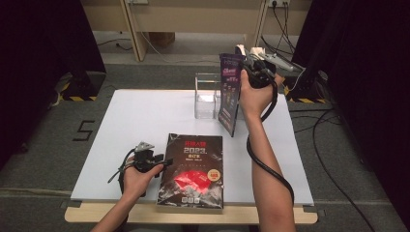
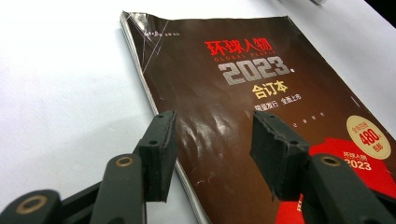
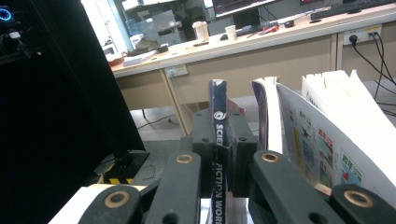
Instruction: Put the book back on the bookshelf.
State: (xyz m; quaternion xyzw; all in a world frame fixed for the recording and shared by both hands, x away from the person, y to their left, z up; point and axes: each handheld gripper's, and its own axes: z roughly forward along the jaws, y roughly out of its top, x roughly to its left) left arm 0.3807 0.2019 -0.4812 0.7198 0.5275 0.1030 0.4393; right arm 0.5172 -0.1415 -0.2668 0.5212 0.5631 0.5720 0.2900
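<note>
A dark book (image 1: pixel 191 171) with red and silver print lies flat at the table's front centre. My left gripper (image 1: pixel 166 161) rests on the table at the book's left edge. In the left gripper view its jaws stand open (image 2: pixel 214 126) over the book's cover (image 2: pixel 233 88), with nothing pressed between them. My right gripper (image 1: pixel 247 67) is raised at the back and shut on a purple magazine (image 1: pixel 229 94), which hangs upright with its lower corner near the table. In the right gripper view the pads clamp (image 3: pixel 219 140) the magazine's spine (image 3: pixel 218 100). Printed pages (image 3: pixel 327 126) fan out to its right.
A clear acrylic holder (image 1: pixel 206 96) stands at the back of the white table top (image 1: pixel 135 125), just left of the hanging magazine. Dark curtains flank both sides. A wooden desk frame (image 1: pixel 138 29) and cables (image 1: pixel 333 159) lie on the floor beyond the table.
</note>
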